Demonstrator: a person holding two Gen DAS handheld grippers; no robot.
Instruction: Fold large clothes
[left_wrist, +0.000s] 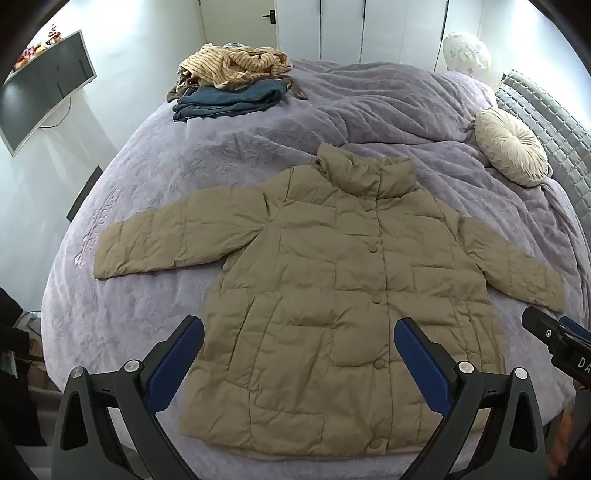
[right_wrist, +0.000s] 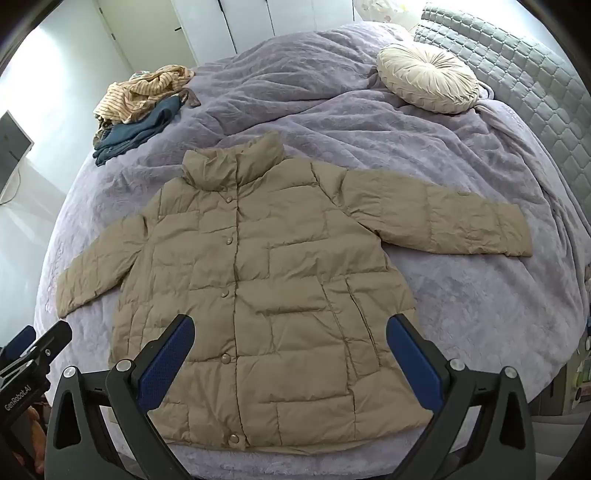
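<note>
- Left wrist view: left gripper jaws spread wide, nothing between the pads, hovering above the lower hem area of the jacket; no contact visible.
- Right wrist view: right gripper likewise spread wide and empty, above the jacket's lower right half; pads clear of the fabric.
- Each gripper shows at the edge of the other's view, so the two are side by side, both angled down at the garment.
- Jacket: tan quilted puffer, front side up, snaps closed down the middle, collar standing at the far end, hem nearest the grippers. Lies flat on the bed cover.
- Left sleeve and right sleeve both stretched outward, neither turned in over the body.
- Further out: a crumpled striped garment on top of a dark blue garment at the far corner of the bed, well apart from the jacket; whether the blue one is properly folded I cannot tell.
- Round cushion near the quilted headboard, clear of the work area.
- Progress, judged: the jacket is spread and smoothed, but no fold made. Left to do: both sleeves in, then the body folded over. The far pile looks pending too.
</note>
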